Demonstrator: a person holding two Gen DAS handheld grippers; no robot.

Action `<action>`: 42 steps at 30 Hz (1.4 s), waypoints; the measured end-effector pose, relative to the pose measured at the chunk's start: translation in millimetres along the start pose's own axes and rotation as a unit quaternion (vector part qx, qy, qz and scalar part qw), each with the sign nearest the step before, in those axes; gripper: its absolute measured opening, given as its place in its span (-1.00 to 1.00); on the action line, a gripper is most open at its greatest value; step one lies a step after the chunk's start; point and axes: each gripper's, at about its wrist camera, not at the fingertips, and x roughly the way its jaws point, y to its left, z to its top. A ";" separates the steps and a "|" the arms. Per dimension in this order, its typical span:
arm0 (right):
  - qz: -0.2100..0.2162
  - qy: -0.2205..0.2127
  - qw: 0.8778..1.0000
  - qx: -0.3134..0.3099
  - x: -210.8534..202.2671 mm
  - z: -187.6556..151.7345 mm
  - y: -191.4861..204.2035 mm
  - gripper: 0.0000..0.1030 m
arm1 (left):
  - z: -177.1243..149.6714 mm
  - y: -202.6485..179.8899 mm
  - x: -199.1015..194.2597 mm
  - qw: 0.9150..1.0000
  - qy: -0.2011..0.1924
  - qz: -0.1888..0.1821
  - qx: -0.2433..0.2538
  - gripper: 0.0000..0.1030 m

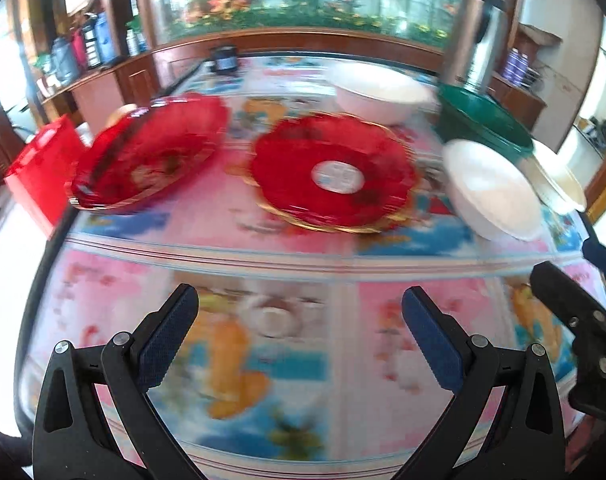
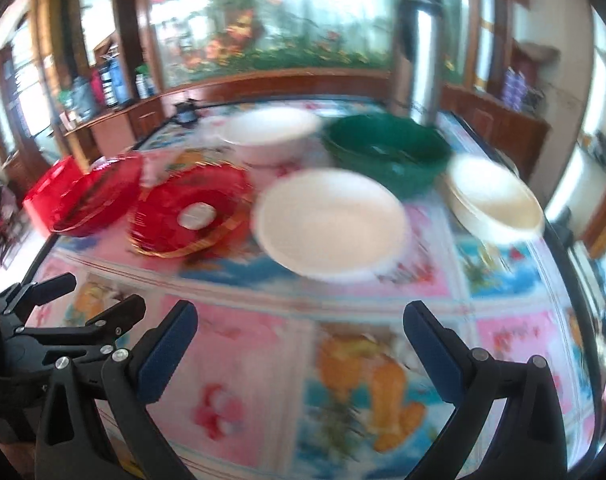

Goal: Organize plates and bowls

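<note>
The dishes are spread singly across the far half of the table (image 1: 343, 264), which is covered by a cartoon-print cloth. I judge sorting has not started, since like pieces are not yet stacked together.

Layout, from my left:
- A red glass dish (image 1: 147, 156) at the left edge, beside a red box (image 1: 43, 168).
- A gold-rimmed red plate (image 1: 335, 172) near the centre, lying flat, with a white label in its middle.
- A white bowl (image 2: 331, 220) nearest my right side.
- A second white bowl (image 2: 271, 132) behind it.
- A green bowl (image 2: 387, 152) at the rear, in front of a steel flask (image 2: 419, 60).
- A cream stack of plates (image 2: 495, 200) at the right edge.

My left gripper (image 1: 299, 316) hovers over bare cloth, jaws spread wide, holding and touching nothing. My right gripper (image 2: 299, 328) is likewise spread wide and empty, well short of the nearest white bowl. Both views are motion-blurred.
</note>
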 end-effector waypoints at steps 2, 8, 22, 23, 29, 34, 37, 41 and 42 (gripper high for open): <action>0.005 -0.002 1.000 -0.020 6.2 6.6 14.3 0.99 | 6.1 20.3 0.2 1.000 -0.006 0.010 -0.013 0.99; 0.016 -0.016 0.995 -0.097 21.9 36.1 74.8 0.99 | 16.2 68.1 1.0 0.998 -0.012 0.034 -0.045 0.99; 0.050 0.003 0.990 -0.134 78.2 81.0 153.3 0.99 | 38.9 153.2 32.3 0.993 0.012 0.049 -0.107 1.00; 0.054 0.001 0.989 -0.136 82.0 86.3 157.3 0.99 | 40.9 160.0 33.5 0.993 0.009 0.037 -0.116 1.00; 0.108 0.018 0.987 -0.118 103.0 104.8 163.8 0.99 | 51.9 183.0 43.1 0.990 0.009 0.012 -0.143 0.99; 0.128 0.026 0.986 -0.103 117.5 117.7 165.5 0.99 | 64.8 193.3 54.3 0.989 0.010 0.009 -0.146 0.99; 0.126 0.039 0.985 -0.109 128.6 122.6 170.5 0.99 | 71.5 194.3 57.6 0.991 0.007 0.022 -0.132 0.99; 0.116 0.042 0.986 -0.115 136.3 129.0 173.8 0.98 | 77.7 199.7 63.4 0.991 0.009 0.026 -0.133 1.00; 0.117 0.044 0.985 -0.117 138.9 131.0 175.1 0.98 | 79.0 201.1 65.6 0.991 0.009 0.029 -0.133 0.99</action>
